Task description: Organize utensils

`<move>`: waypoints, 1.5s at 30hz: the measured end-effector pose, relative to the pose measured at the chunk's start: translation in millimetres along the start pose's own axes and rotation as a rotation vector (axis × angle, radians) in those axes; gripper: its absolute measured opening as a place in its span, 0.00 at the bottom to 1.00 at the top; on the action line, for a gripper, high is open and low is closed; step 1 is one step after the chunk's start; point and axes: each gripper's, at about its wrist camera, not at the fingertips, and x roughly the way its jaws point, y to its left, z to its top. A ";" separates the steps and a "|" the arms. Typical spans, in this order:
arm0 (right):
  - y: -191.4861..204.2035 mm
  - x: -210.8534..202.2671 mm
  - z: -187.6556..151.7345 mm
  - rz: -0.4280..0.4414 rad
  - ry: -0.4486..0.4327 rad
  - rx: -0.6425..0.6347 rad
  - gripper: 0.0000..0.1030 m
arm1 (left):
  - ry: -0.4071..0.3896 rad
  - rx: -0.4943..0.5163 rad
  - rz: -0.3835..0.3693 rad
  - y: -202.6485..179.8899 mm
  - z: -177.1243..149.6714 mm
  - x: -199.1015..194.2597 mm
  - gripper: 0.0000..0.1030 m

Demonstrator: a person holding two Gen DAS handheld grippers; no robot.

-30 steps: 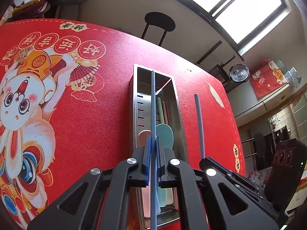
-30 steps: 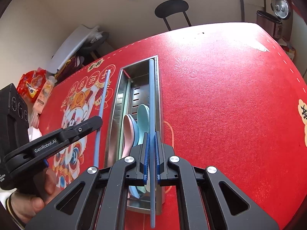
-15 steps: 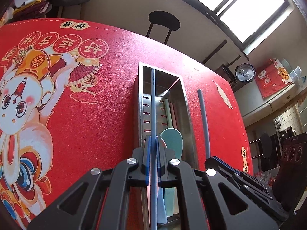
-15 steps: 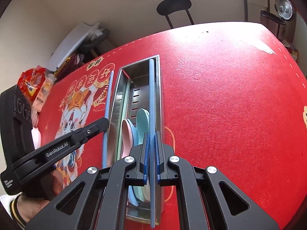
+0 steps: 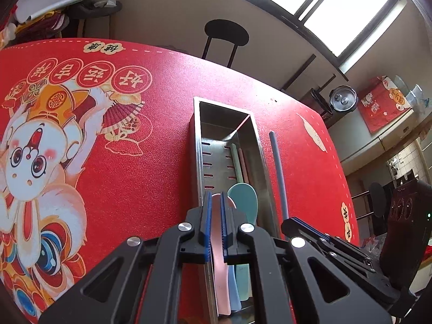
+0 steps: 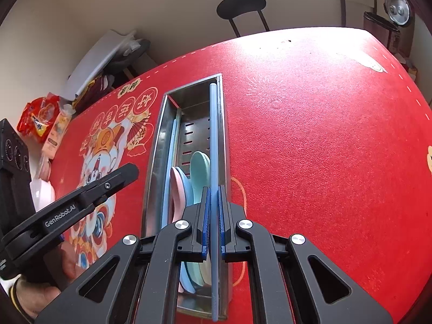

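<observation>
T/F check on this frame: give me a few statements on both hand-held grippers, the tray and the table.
1. The right hand-held gripper is shut on a blue chopstick. True.
2. The left hand-held gripper grips a chopstick. False: its jaws stand apart with nothing between them.
3. The metal tray holds spoons. True.
4. The tablecloth is plain blue. False: it is red with a cartoon print.
</observation>
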 end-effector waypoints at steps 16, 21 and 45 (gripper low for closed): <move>9.7 13.5 6.3 -0.053 0.024 -0.021 0.06 | -0.032 0.003 0.070 30.1 4.2 -30.8 0.59; 15.4 6.1 7.7 -0.054 0.009 -0.015 0.07 | -0.034 0.043 0.082 28.6 7.1 -41.2 0.64; 76.6 -267.3 -32.2 -0.345 -0.539 -0.043 0.86 | -0.271 0.523 -0.078 -49.8 21.1 -236.6 0.94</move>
